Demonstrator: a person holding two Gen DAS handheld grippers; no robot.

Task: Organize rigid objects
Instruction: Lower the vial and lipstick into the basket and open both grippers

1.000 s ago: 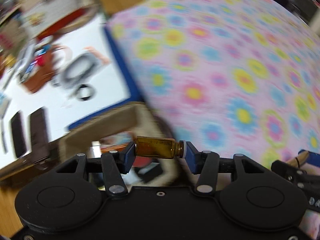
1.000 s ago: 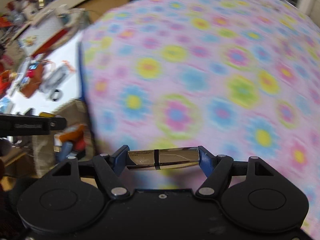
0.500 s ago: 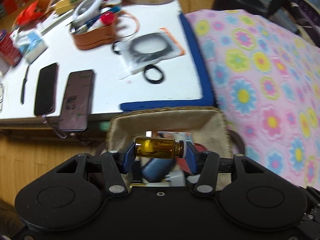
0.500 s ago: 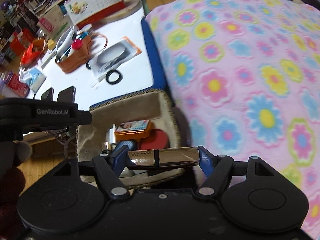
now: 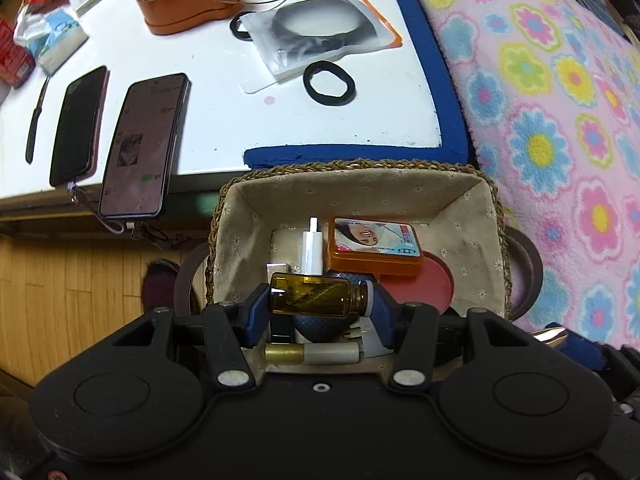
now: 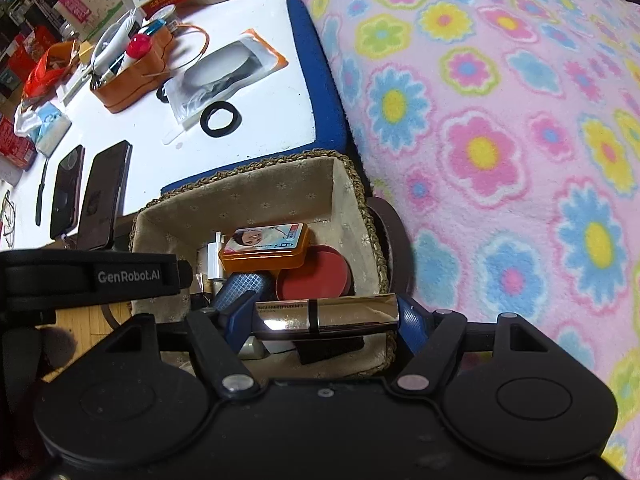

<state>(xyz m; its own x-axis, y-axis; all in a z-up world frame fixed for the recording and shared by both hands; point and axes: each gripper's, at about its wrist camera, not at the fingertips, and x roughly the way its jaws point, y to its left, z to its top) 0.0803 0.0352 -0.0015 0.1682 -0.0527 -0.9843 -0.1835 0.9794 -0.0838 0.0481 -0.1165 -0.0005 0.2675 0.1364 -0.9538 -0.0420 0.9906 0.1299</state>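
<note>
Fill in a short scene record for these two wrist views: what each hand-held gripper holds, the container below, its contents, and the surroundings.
left hand-held gripper: shut on small amber glass bottle, lying sideways
right hand-held gripper: shut on shiny silver metal tube, lying sideways
container: woven fabric-lined basket, below both
contents: orange rectangular tin, round red lid, white plastic tube
surroundings: white table with two dark smartphones; pink flowered blanket

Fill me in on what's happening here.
A person is tidying small items into a lined wicker basket. The left gripper is clamped on an amber glass bottle, held sideways over the basket. The right gripper grips a shiny metallic tube above the basket's near edge. An orange tin and a red round case already lie inside.
</note>
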